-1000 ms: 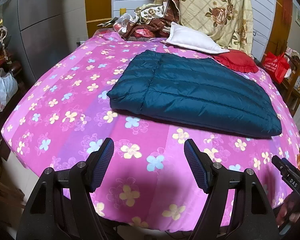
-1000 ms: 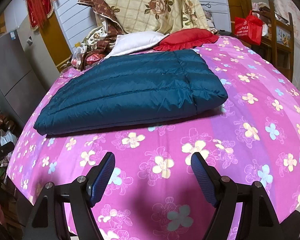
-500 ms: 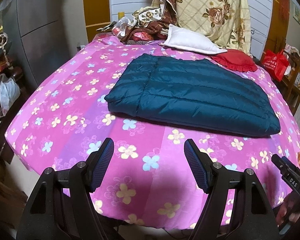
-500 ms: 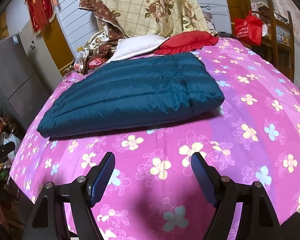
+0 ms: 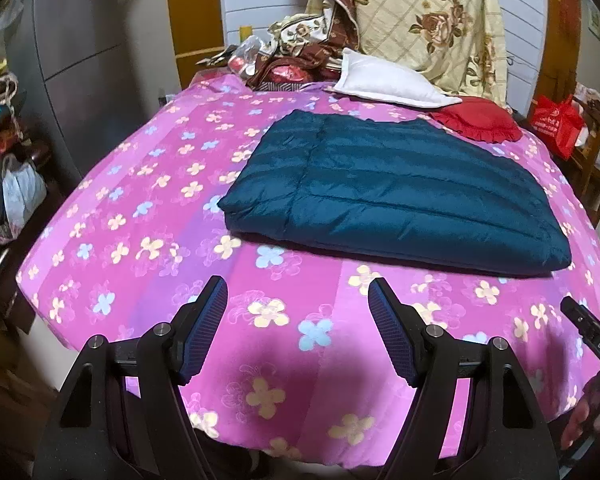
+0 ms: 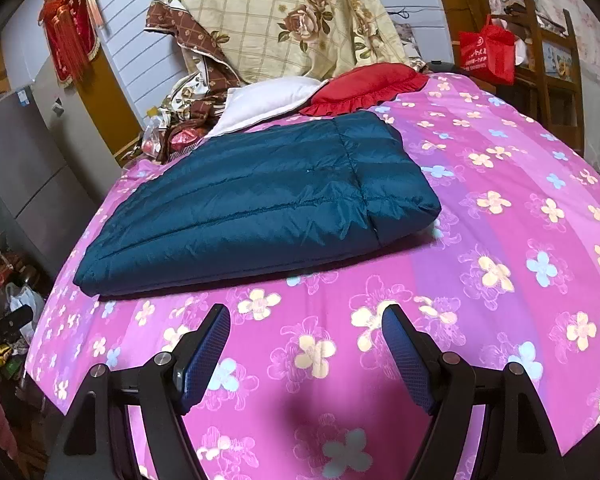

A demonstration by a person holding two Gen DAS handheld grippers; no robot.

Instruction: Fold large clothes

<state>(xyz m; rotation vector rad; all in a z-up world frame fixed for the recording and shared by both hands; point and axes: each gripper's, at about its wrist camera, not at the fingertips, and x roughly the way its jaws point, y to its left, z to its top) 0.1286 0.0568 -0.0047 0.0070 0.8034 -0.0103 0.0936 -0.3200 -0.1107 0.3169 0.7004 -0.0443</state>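
I've got both tools hovering over the near edge of the bed [image 5: 112, 216], and the teal down jacket [image 5: 396, 196] lies ahead of them, flat on the pink flowered sheet and well apart from either tip. Its long axis runs crosswise to my reach. My left gripper [image 5: 298, 332] stands with jaws apart, nothing between them; my right gripper [image 6: 306, 350] likewise gapes on bare sheet. From the left the jacket sits ahead and rightward, from the right, ahead and leftward, so I judge neither clearly nearer.
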